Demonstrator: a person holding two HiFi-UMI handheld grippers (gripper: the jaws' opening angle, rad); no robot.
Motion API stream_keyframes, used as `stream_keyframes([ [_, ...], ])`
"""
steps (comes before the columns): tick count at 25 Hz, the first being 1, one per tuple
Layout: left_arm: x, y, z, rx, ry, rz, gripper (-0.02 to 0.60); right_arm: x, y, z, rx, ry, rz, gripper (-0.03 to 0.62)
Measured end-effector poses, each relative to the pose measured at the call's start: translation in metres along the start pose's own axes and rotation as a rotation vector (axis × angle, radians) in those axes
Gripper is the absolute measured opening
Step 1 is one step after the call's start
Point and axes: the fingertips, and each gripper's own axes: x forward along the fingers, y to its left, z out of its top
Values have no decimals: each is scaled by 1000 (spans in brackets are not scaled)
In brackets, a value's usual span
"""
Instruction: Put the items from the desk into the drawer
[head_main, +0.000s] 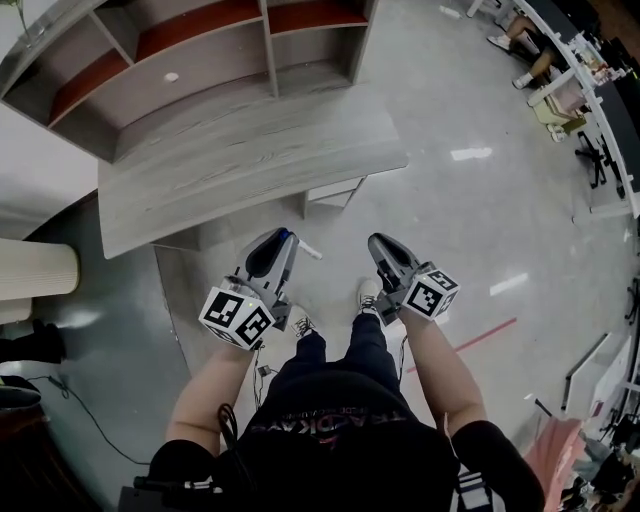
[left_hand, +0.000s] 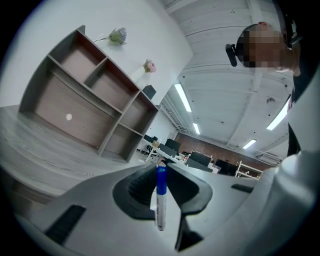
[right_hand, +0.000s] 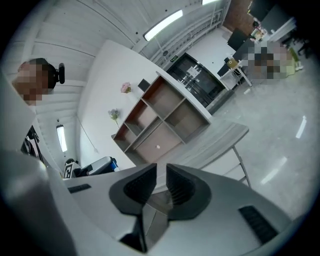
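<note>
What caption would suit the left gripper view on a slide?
Left gripper clamps a blue-capped marker, the grey desk and its shelf unit beyond.

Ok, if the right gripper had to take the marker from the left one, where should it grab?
Probably the marker by its bare white end, which sticks out sideways from the left gripper toward the right gripper. Come from that side, jaws across the barrel; the blue end is clamped in the left jaws.
</note>
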Motion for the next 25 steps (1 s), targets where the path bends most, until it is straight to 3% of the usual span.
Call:
stream_keyframes([
  [3,1,-1,-15,-7,14,15,72,7,-20,-8,48,8,8,109],
  [12,12,-3,-58,-35,59,106,72,35,-88,-29,209,47,23,172],
  [15,12,0,-69,-36,66,143,72,44,-112,-34,336,26,52,184],
  [19,11,13,-84,-40,68,190,72,68,-142,-36,579,-69,158,258],
  [25,10,21,-109,-50,93,225,72,102,-198,-50,733,-169,193,264],
])
